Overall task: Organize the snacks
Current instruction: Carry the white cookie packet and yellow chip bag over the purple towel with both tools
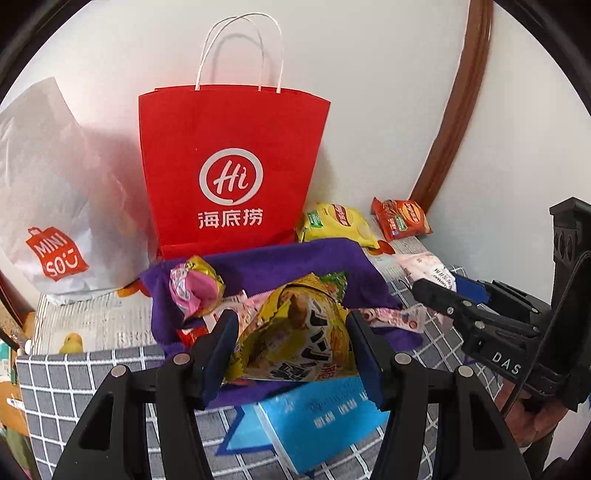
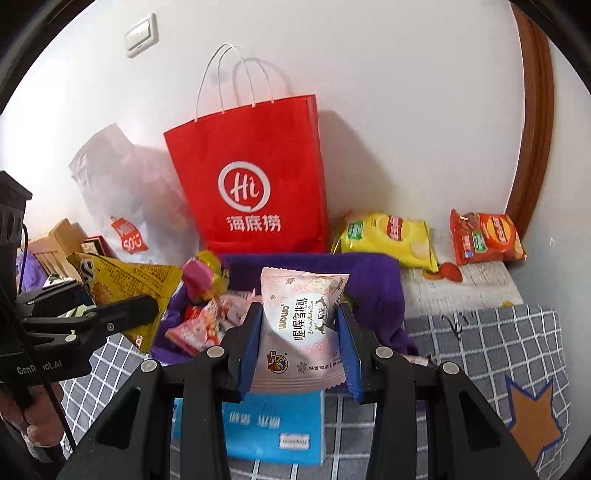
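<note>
Presently catalogued, view by view.

Left wrist view:
- Left hand-held gripper (image 1: 291,345): clamped on a yellow snack bag (image 1: 295,339), both blue pads pressing its sides; the bag is lifted above the purple cloth bin (image 1: 280,262).
- Yellow snack bag: crinkled foil, judged light, soft and puffy, likely crushable; best held by the body sides or a sealed edge, with modest squeeze.
- Purple cloth bin: near centre, holding a pink-and-yellow sweet packet (image 1: 195,288) and smaller pink wrappers.
- Red paper bag (image 1: 232,166): upright, far centre against the wall; white shopping bag (image 1: 48,206) to its left.
- Yellow crisps bag (image 1: 338,223) and orange crisps bag (image 1: 402,218): far right, lying flat beside each other.
- Blue box (image 1: 321,421): near, under the gripper, on the checked cloth (image 1: 74,384).

Right wrist view:
- Right hand-held gripper (image 2: 299,347): clenched on a pink pastry packet (image 2: 301,332), held clear above the bin.
- Pink pastry packet: thin slick film, judged light, contents probably brittle; grip across the middle, gently.
- Left gripper appears at left, carrying the yellow bag.
- Light switch (image 2: 142,35): far left on the wall.
</note>
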